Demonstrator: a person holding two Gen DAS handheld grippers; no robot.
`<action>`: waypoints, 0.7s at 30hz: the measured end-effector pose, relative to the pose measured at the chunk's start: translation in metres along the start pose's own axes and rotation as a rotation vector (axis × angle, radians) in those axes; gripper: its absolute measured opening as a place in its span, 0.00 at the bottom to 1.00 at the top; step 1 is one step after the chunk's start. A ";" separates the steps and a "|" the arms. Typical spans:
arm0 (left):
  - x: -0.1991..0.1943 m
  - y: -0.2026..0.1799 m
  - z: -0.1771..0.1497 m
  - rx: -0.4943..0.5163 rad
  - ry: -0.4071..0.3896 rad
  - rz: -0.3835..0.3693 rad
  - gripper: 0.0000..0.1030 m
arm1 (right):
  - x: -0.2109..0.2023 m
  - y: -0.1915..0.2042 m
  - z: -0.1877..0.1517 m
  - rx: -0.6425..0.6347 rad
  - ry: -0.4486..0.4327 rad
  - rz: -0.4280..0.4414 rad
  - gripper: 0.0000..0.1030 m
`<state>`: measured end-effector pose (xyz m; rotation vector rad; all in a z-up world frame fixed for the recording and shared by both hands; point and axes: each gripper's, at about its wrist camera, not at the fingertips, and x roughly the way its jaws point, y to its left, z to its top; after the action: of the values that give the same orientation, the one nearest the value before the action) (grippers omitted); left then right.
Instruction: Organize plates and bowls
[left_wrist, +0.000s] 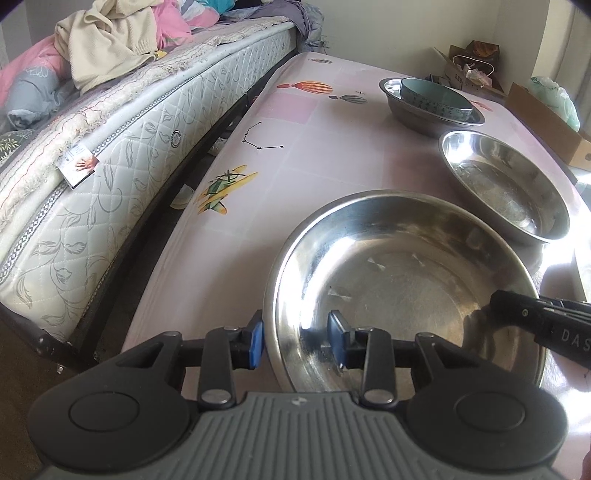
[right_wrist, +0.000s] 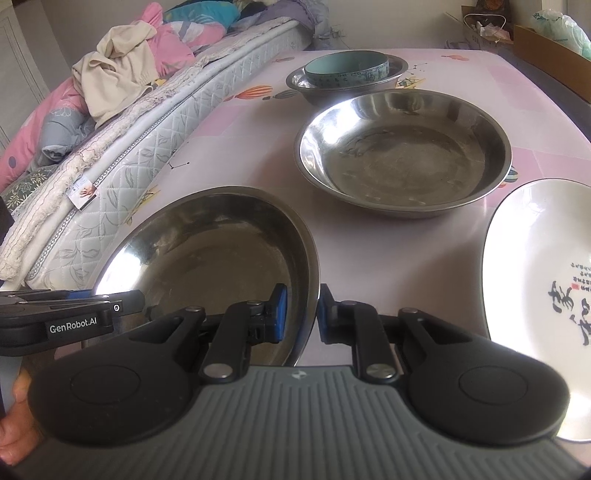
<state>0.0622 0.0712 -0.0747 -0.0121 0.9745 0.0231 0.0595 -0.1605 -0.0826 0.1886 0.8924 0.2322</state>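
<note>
A large steel plate (left_wrist: 399, 280) lies at the near edge of the pink table (left_wrist: 258, 229). My left gripper (left_wrist: 297, 338) straddles its left rim, fingers apart. My right gripper (right_wrist: 300, 314) straddles its right rim (right_wrist: 221, 254), with a narrow gap on each side. A second steel plate (left_wrist: 506, 184) (right_wrist: 402, 155) lies behind it. A teal bowl (left_wrist: 436, 94) (right_wrist: 347, 68) sits inside a steel bowl (left_wrist: 417, 114) (right_wrist: 317, 90) at the far end. A white plate with black calligraphy (right_wrist: 543, 295) lies at the right.
A bed with a quilted mattress (left_wrist: 122, 155) and piled clothes (left_wrist: 107, 48) runs along the table's left side. Cardboard boxes (left_wrist: 546, 122) and bags stand past the table's far right corner. The other gripper's body shows at each view's edge (left_wrist: 546, 325) (right_wrist: 62, 317).
</note>
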 end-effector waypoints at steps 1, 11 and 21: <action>-0.001 0.000 0.000 -0.004 0.002 -0.002 0.35 | 0.000 -0.001 0.000 0.003 0.001 0.000 0.15; -0.006 -0.002 -0.005 -0.019 0.031 0.005 0.36 | -0.001 -0.003 -0.001 0.005 -0.004 0.003 0.17; -0.008 -0.005 -0.009 -0.025 0.043 0.005 0.39 | -0.003 -0.003 -0.002 0.005 -0.007 0.009 0.17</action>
<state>0.0510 0.0657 -0.0731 -0.0335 1.0171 0.0393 0.0562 -0.1641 -0.0828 0.1981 0.8859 0.2372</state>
